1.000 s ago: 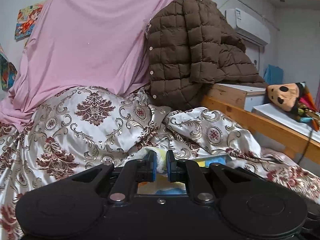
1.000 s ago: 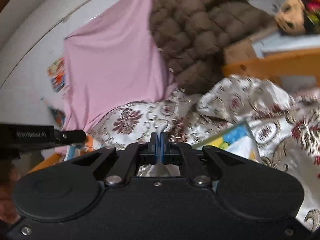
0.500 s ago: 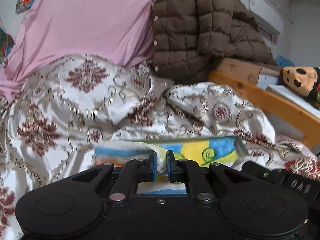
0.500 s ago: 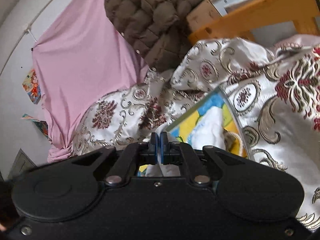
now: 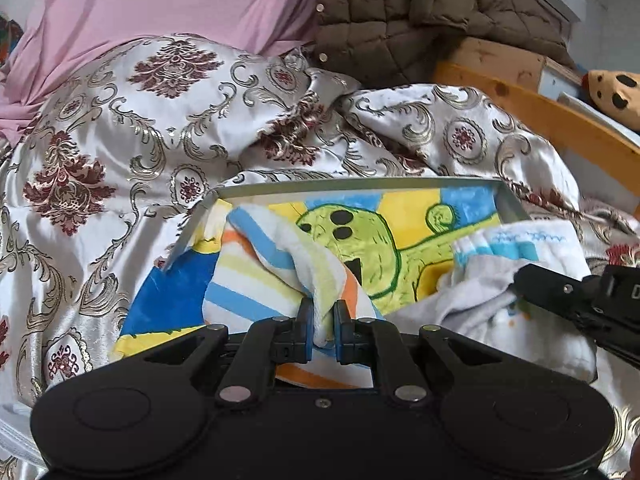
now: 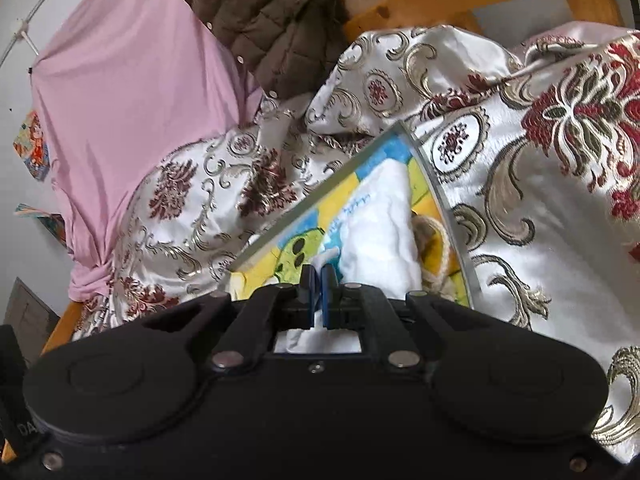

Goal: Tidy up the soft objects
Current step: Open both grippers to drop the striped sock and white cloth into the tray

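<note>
A towel with blue, yellow and orange stripes [image 5: 256,276] lies in a grey-rimmed box [image 5: 360,185] that has a green cactus picture on its floor. My left gripper [image 5: 322,332] is shut on a fold of this striped towel. A white towel [image 5: 516,272] lies at the right end of the box; it also shows in the right wrist view [image 6: 380,236]. My right gripper [image 6: 319,294] is shut on a pinch of the white towel, and its black body [image 5: 580,304] enters the left wrist view from the right.
The box [image 6: 436,184] rests on a rumpled silver and maroon patterned bedspread [image 5: 120,140]. Behind are a pink sheet [image 5: 168,4], a brown quilted jacket [image 5: 400,12] and a wooden bed rail [image 5: 540,120]. A plush toy [image 5: 616,92] lies at far right.
Both grippers have come down and forward over the box with their towels. The towels now lie in the box; the backdrop has risen in both views.
</note>
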### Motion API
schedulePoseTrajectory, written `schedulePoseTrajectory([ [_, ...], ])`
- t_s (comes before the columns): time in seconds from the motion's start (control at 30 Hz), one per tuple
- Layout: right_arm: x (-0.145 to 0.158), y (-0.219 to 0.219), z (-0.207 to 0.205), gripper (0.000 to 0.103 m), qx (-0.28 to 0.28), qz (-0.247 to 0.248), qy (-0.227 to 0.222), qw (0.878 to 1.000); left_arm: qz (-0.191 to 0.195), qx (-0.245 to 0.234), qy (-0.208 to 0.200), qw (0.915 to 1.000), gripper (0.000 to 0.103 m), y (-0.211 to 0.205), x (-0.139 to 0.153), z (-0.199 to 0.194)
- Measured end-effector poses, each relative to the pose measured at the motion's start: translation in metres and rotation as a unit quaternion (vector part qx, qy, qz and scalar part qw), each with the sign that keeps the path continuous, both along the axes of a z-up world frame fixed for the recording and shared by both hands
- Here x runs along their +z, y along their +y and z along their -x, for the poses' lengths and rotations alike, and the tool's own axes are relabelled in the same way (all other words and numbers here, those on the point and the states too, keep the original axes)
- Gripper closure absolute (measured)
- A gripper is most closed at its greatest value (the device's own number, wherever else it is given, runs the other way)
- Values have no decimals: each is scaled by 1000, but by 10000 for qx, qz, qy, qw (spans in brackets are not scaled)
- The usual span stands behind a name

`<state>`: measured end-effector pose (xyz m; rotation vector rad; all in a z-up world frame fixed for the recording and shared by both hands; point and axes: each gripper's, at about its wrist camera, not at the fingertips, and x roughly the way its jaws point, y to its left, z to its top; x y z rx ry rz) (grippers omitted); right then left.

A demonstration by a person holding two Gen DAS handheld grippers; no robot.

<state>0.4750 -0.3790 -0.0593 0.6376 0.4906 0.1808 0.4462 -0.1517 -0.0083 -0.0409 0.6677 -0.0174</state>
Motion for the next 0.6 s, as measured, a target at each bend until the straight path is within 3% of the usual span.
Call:
schedulePoseTrajectory([
  [0.2,-3,3,1,98,17,73,42,10000,35,-88,-21,10000,87,-2,9,7],
  [0.37,6,0,14,79,84,81,-38,9999,164,-109,-94,9998,80,3,21,18],
  [0.6,24,-8,36,60,169,54,-259,9995,373,-73,-339,9987,61,11,45,42],
])
